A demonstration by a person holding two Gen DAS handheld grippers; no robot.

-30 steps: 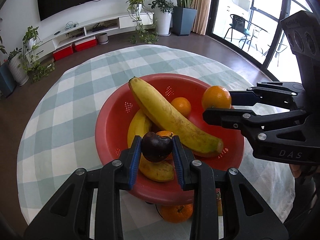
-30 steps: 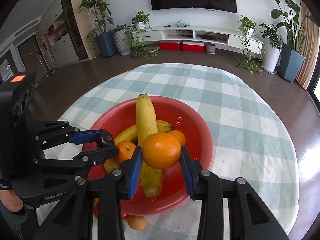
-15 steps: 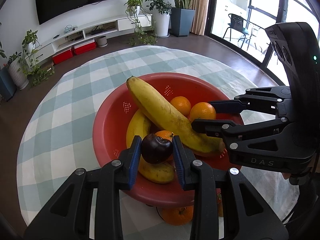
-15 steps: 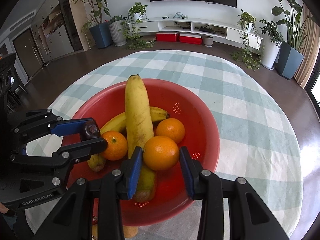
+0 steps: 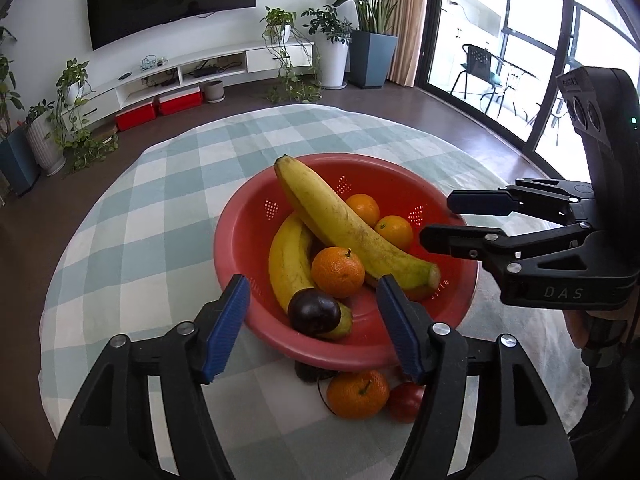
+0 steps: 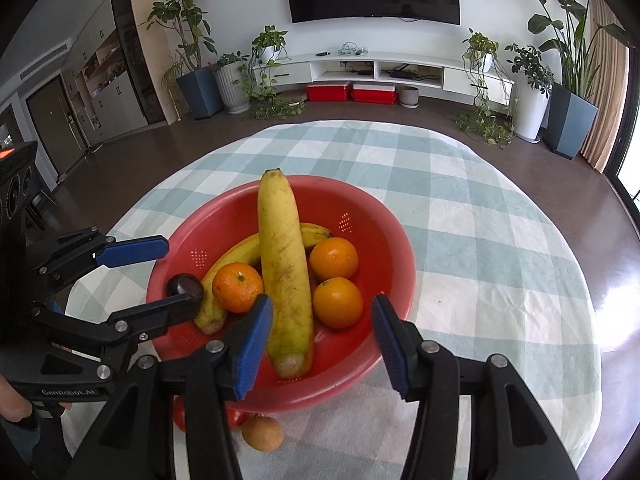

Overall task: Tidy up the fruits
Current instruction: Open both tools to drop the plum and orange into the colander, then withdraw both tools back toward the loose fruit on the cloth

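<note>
Both fruits have left their grips since a second ago: the dark plum (image 5: pixel 314 311) that the left tool (image 5: pixel 314 330) held now lies in the red bowl (image 5: pixel 240 248) against the short banana (image 5: pixel 289 256), and the orange (image 6: pixel 338 302) from the right tool (image 6: pixel 322 340) now rests in the bowl beside the long banana (image 6: pixel 285 268). Both tools' jaws have just been opening; each stands about half open with nothing between its blue pads, at the bowl's near rim. A tangerine (image 5: pixel 338 272) and another orange (image 6: pixel 333 258) also sit in the bowl. On the checked table (image 5: pixel 152 208) below the near rim lie a tangerine (image 5: pixel 357 394), a red fruit (image 5: pixel 406 402) and a brownish fruit (image 6: pixel 263 434).
</note>
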